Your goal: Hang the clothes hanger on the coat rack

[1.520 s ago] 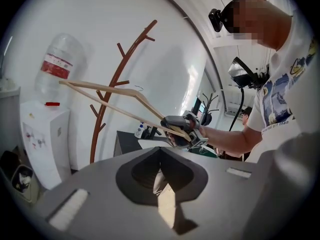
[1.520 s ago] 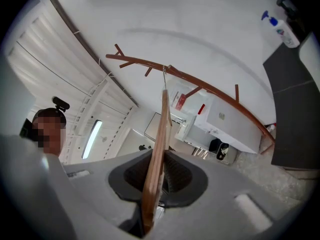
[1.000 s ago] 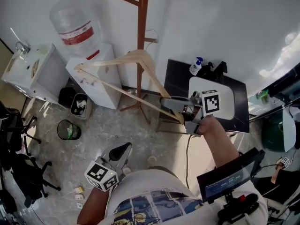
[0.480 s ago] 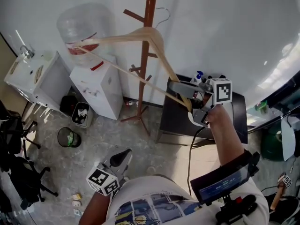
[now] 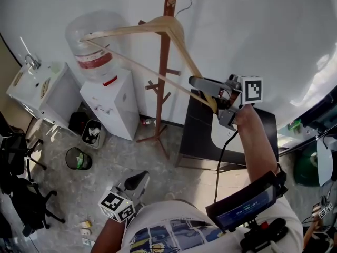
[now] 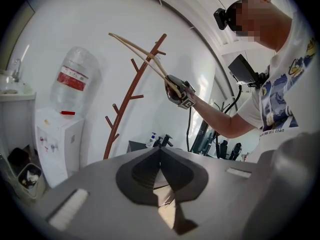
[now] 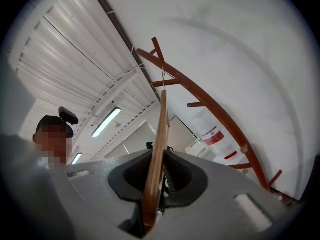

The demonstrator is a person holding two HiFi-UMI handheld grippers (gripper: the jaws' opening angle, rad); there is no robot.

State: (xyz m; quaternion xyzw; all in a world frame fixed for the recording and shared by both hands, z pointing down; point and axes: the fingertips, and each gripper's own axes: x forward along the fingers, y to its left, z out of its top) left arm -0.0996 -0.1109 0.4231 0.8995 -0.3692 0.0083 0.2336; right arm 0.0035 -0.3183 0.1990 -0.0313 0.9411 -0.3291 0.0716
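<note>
A wooden clothes hanger [image 5: 158, 26] is held high against the white wall, tilted, with its wire hook [image 5: 182, 7] just right of the brown coat rack's pole [image 5: 166, 51]. My right gripper [image 5: 212, 95] is shut on the hanger's right end. In the right gripper view the hanger [image 7: 159, 134] runs up between the jaws of my right gripper [image 7: 157, 181], and its hook sits close to an upper peg of the coat rack [image 7: 210, 115]; I cannot tell if they touch. My left gripper [image 5: 135, 183] hangs low by the person's body, shut and empty [image 6: 160, 153].
A white water dispenser with its bottle [image 5: 97, 41] stands left of the rack, beside a white cabinet [image 5: 39, 86]. A black table [image 5: 202, 136] stands to the rack's right. Waste bins [image 5: 78, 158] and an office chair [image 5: 21, 188] are on the floor at left.
My right gripper has risen with the hanger, carrying its hook from mid-height up to near the top of the coat rack. The left gripper has stayed low.
</note>
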